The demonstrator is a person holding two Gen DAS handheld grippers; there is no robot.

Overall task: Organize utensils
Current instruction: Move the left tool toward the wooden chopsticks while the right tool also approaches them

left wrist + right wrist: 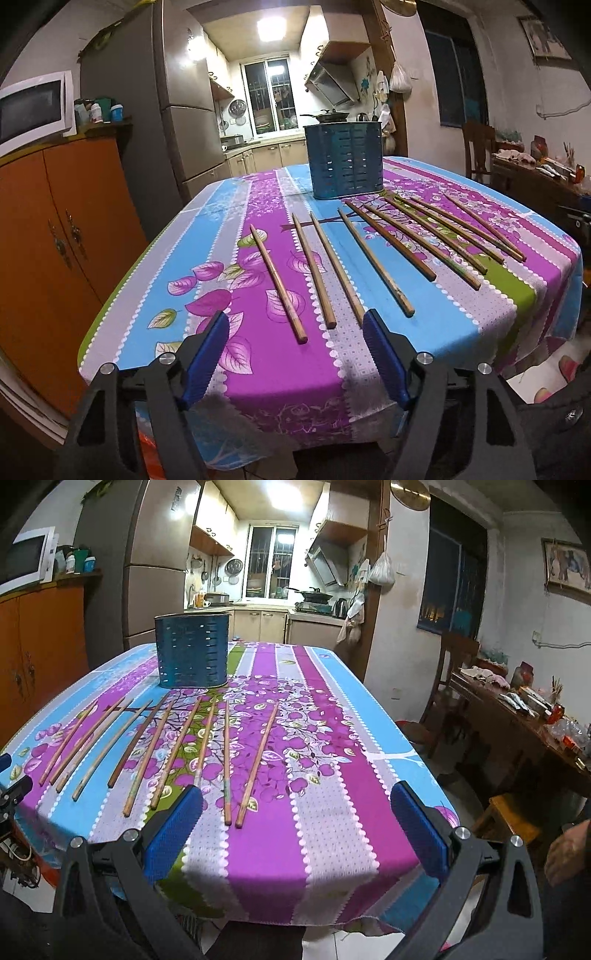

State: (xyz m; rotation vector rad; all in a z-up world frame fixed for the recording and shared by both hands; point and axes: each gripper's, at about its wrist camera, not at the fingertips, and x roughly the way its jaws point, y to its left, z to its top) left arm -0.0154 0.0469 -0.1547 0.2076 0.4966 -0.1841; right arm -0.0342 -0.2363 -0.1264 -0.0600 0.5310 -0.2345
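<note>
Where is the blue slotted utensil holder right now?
The blue slotted utensil holder stands upright at the table's far end, just beyond the row of wooden chopsticks; the right wrist view shows it far left.

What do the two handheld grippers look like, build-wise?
Both match: the left gripper and the right gripper each have two black plastic linkage arms with triangular cut-outs, silver round pivot caps at the joints, and blue rectangular finger pads with a fine ribbed texture. No cables or markings show in the left view. At the right view's edge, part of a hand shows beside dark clothing.
</note>
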